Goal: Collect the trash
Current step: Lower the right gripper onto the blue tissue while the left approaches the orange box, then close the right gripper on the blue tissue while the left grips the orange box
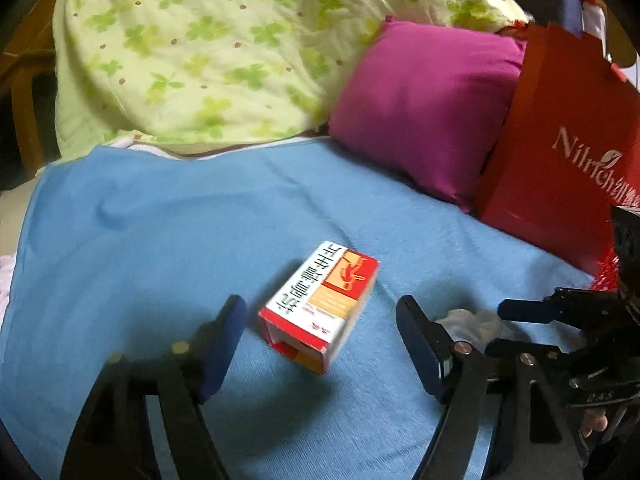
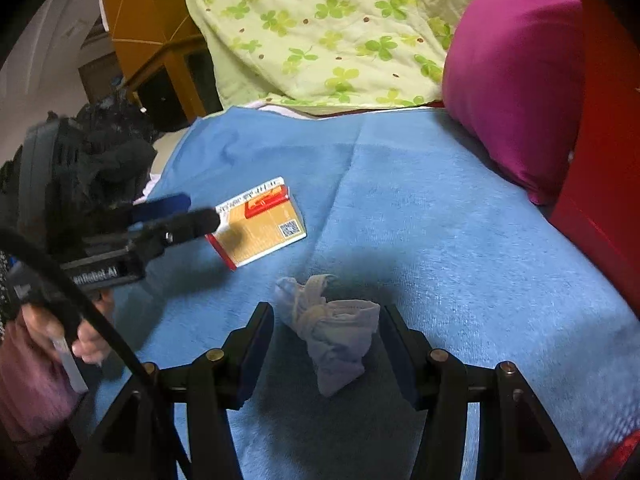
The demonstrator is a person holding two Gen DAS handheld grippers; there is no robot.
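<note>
The left hand-held gripper point(image 1: 320, 332) is held wide apart around a small red and white box point(image 1: 320, 306), and the box is not touched. The right hand-held gripper point(image 2: 326, 340) is half apart, with a crumpled tissue point(image 2: 332, 332) between its fingers; a squeeze cannot be told. A red bag point(image 1: 560, 140) is seen well only from the left. Everything is laid on a blue towel point(image 2: 440, 220) on a bed.

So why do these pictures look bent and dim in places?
Left wrist view: wide lens curves the blue blanket, black corners, the left tool shadows the box. Right wrist view: same curving, dark shadow beside the crumpled tissue, blurred hand.
</note>
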